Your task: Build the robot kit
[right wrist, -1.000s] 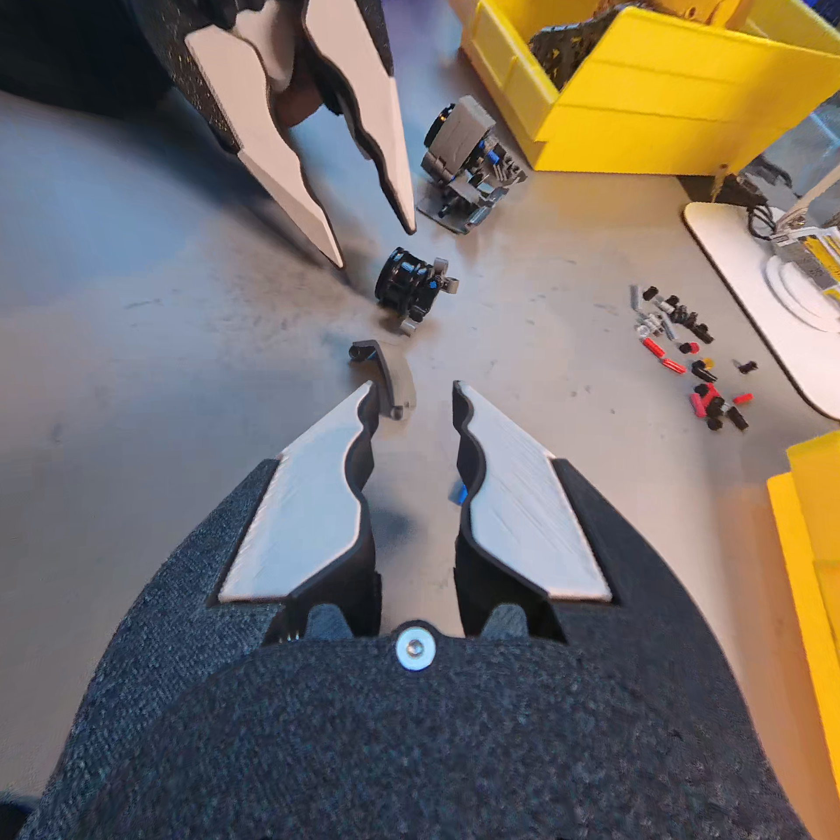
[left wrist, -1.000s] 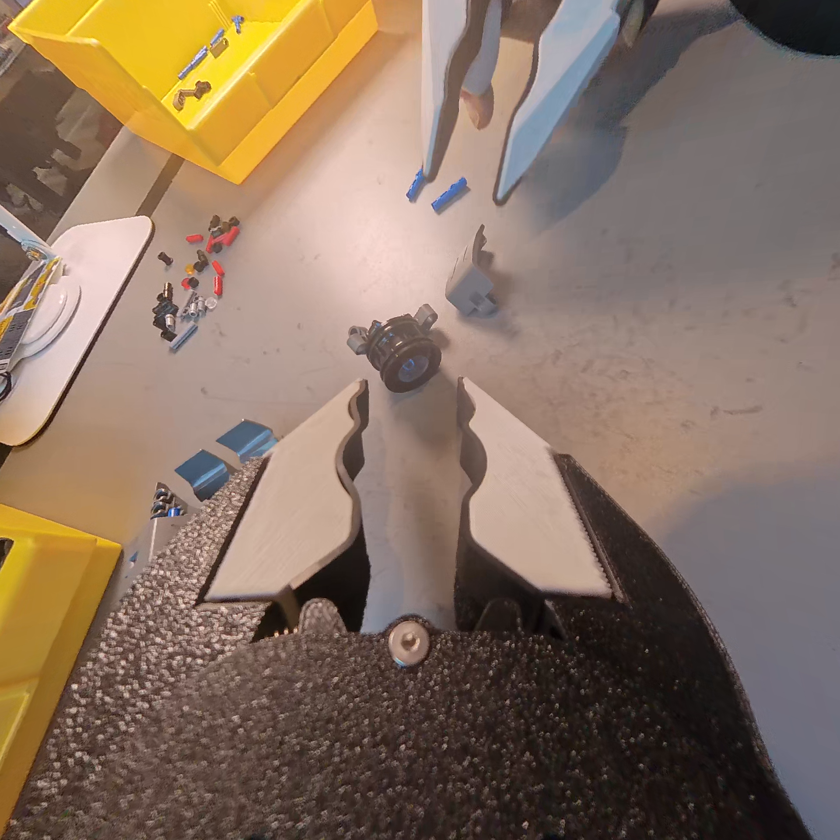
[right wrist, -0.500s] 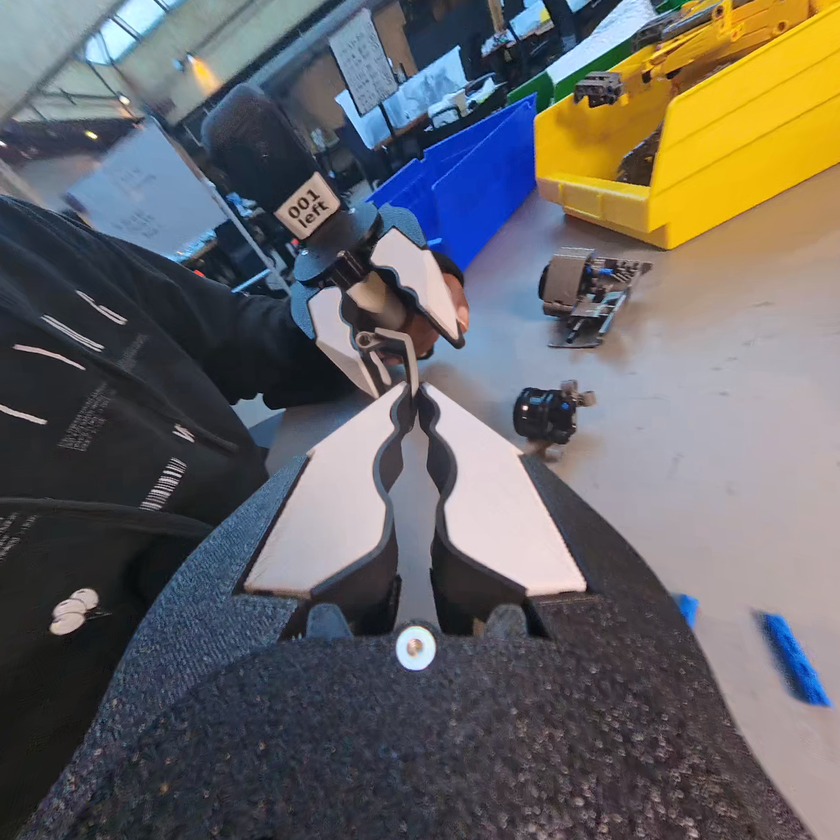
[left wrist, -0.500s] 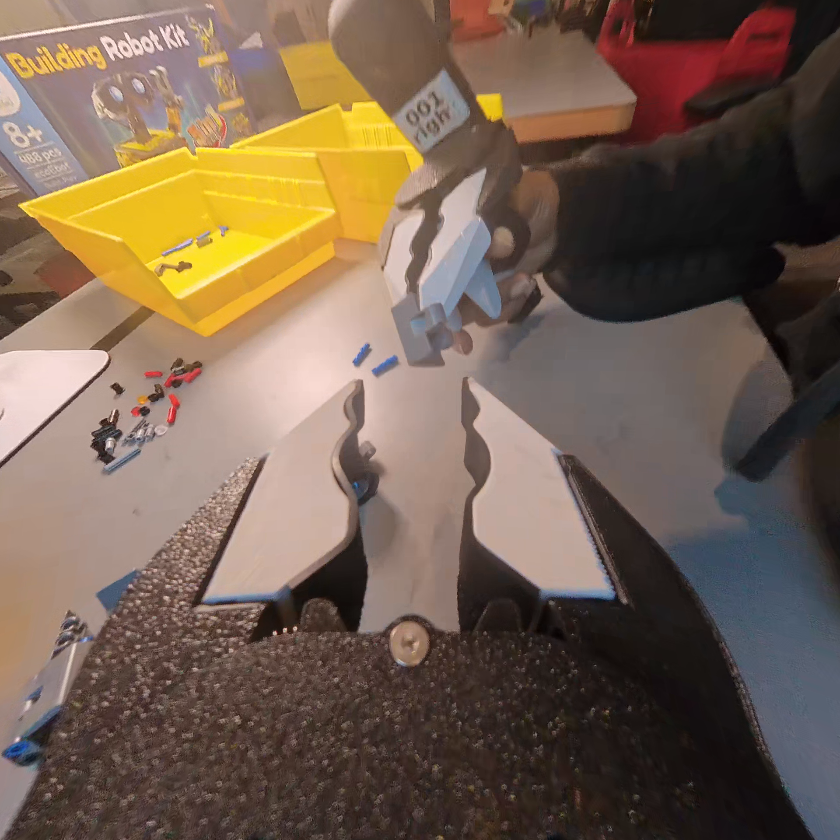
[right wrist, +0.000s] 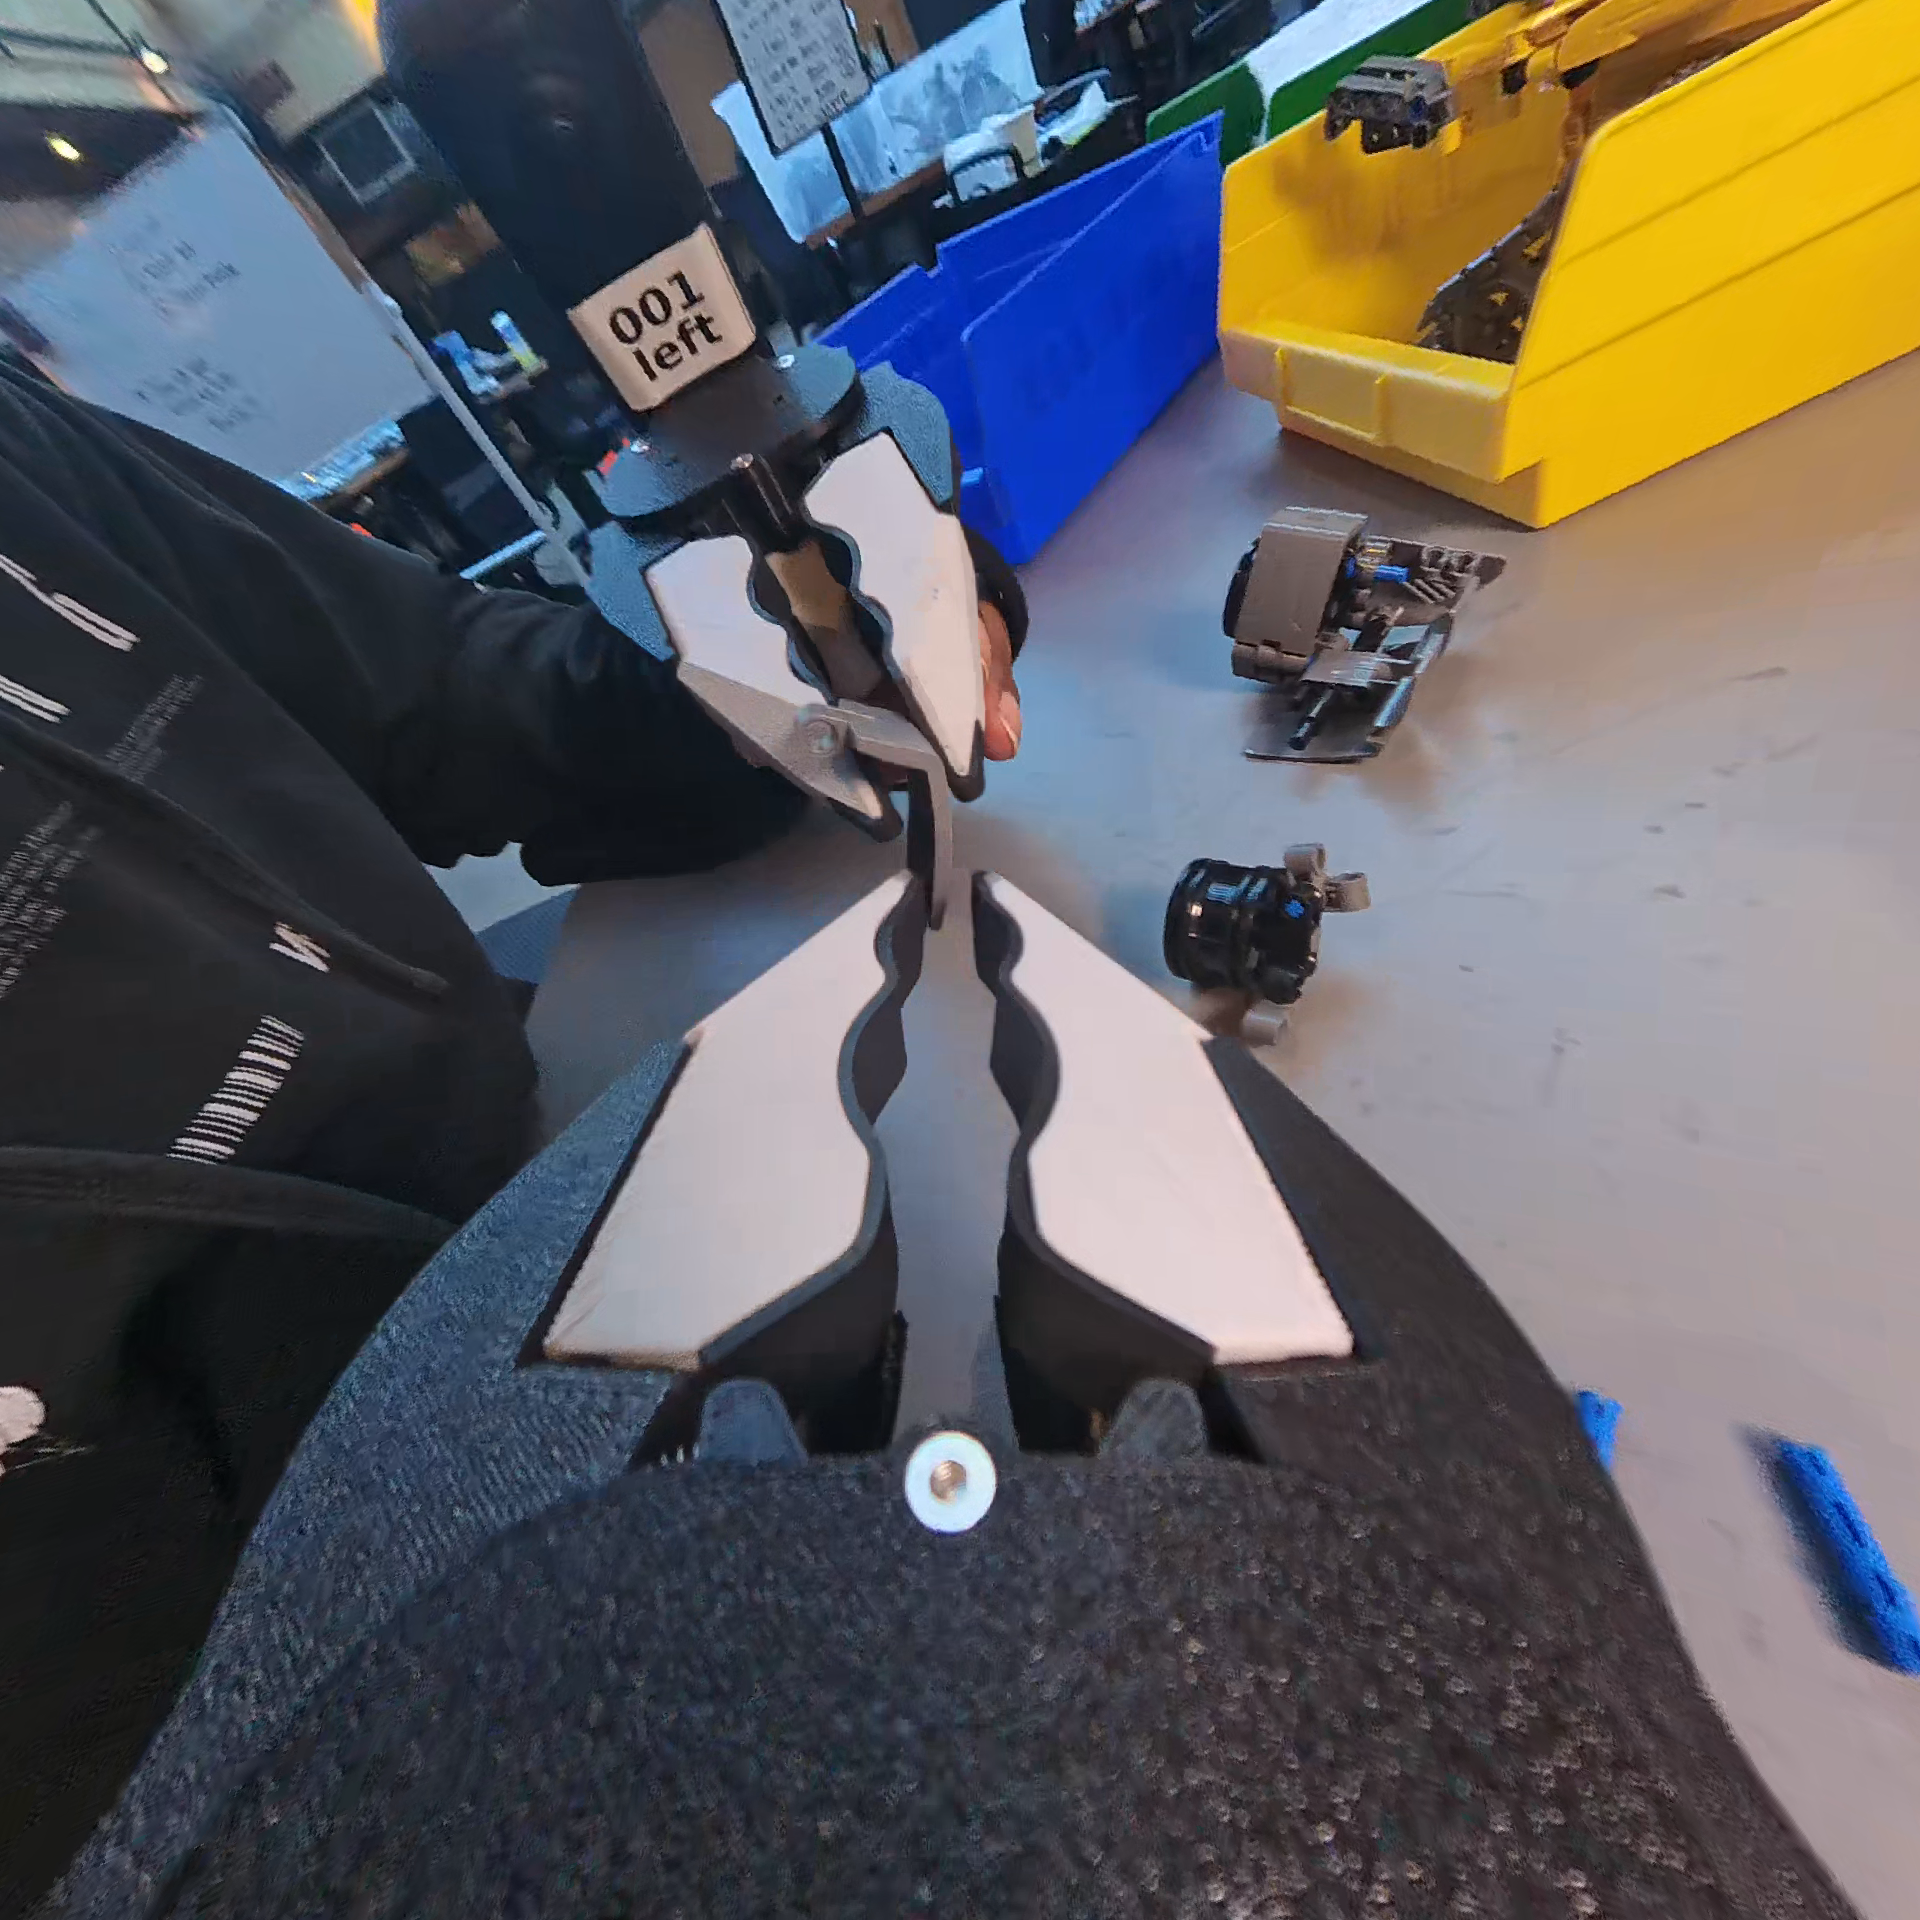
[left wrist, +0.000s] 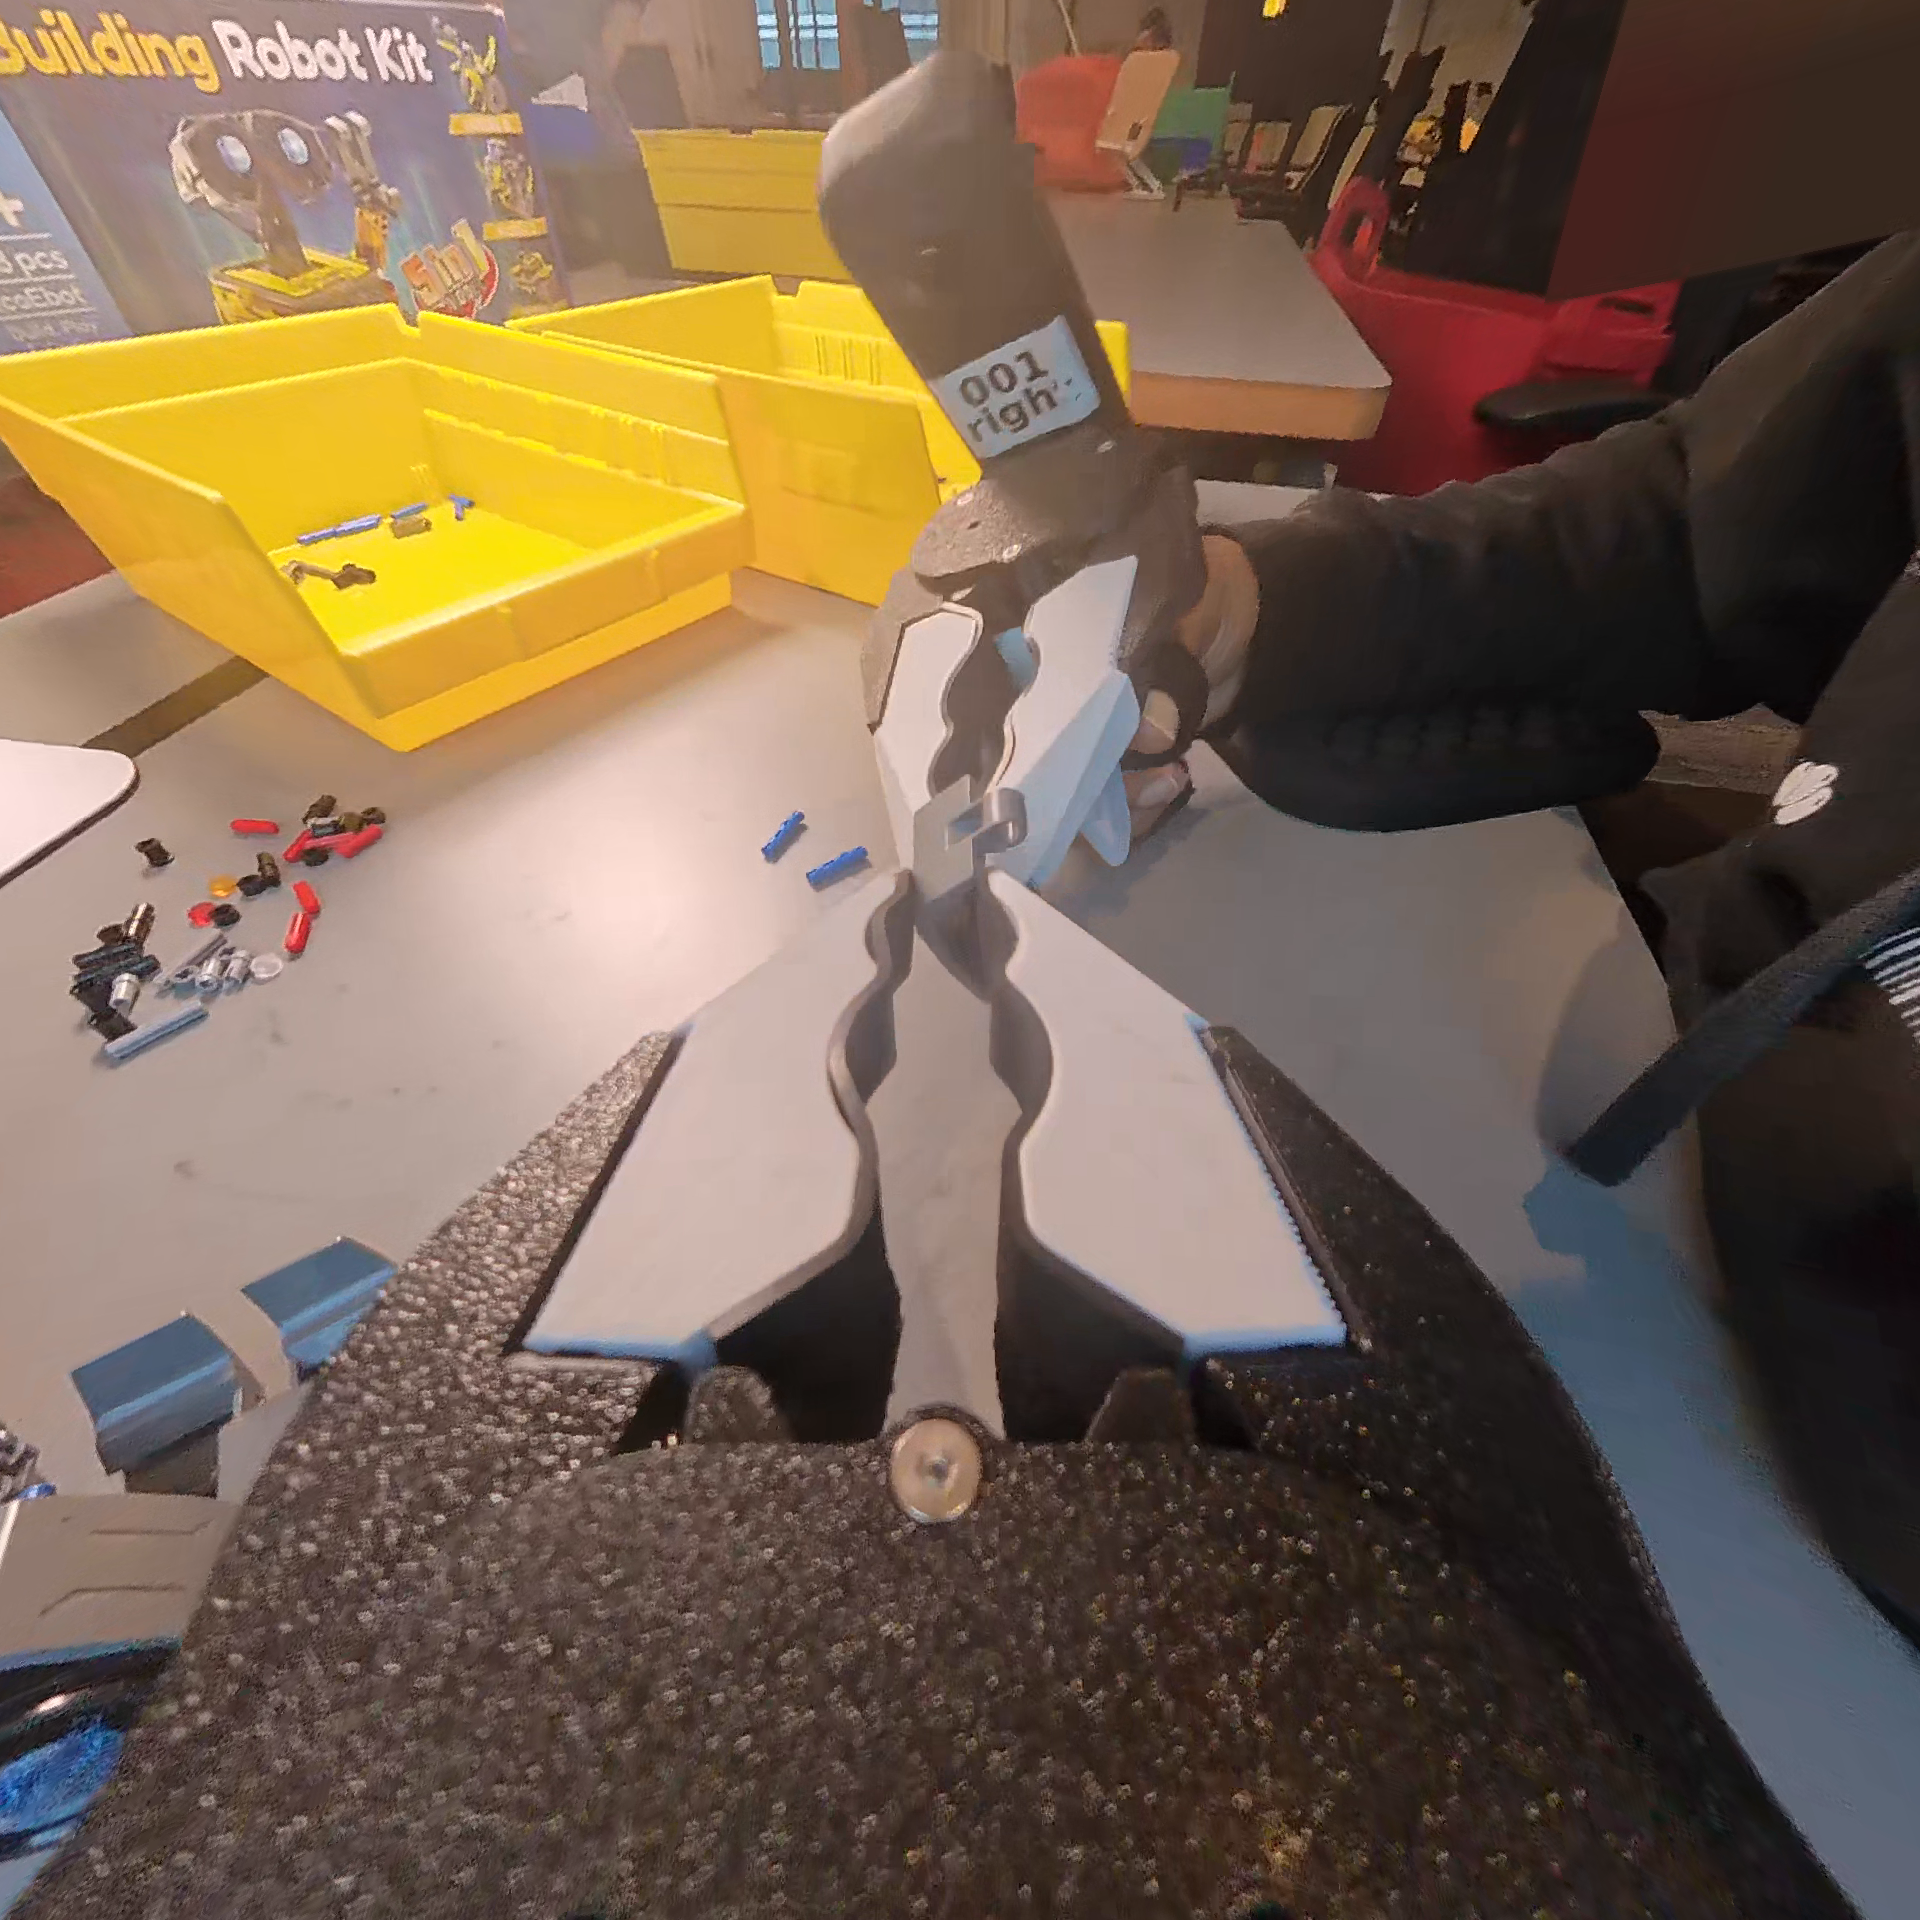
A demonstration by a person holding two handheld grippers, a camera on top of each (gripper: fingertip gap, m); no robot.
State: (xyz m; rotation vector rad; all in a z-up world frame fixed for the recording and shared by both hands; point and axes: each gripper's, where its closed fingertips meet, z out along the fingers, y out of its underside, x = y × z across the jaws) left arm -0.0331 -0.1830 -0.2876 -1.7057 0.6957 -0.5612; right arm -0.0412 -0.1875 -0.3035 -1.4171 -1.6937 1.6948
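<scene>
Grey angled piece [left wrist: 940, 857] mid-frame, clear above tabletop [left wrist: 520, 1039], clenched at one end by left tongs [left wrist: 940, 896], at other by right tongs [right wrist: 945, 896]; probably best kept square, without twisting.

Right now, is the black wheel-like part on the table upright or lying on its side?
On its side: black wheel-like part rests on grey table.

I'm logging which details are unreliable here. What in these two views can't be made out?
- Grey part: left wrist view; fingertips hide its lower end.
- Loose small pieces: left wrist view; too small to identify.
- Blue pieces: right wrist view; blurred.
- Right yellow bin: right wrist view; cut off.
</scene>
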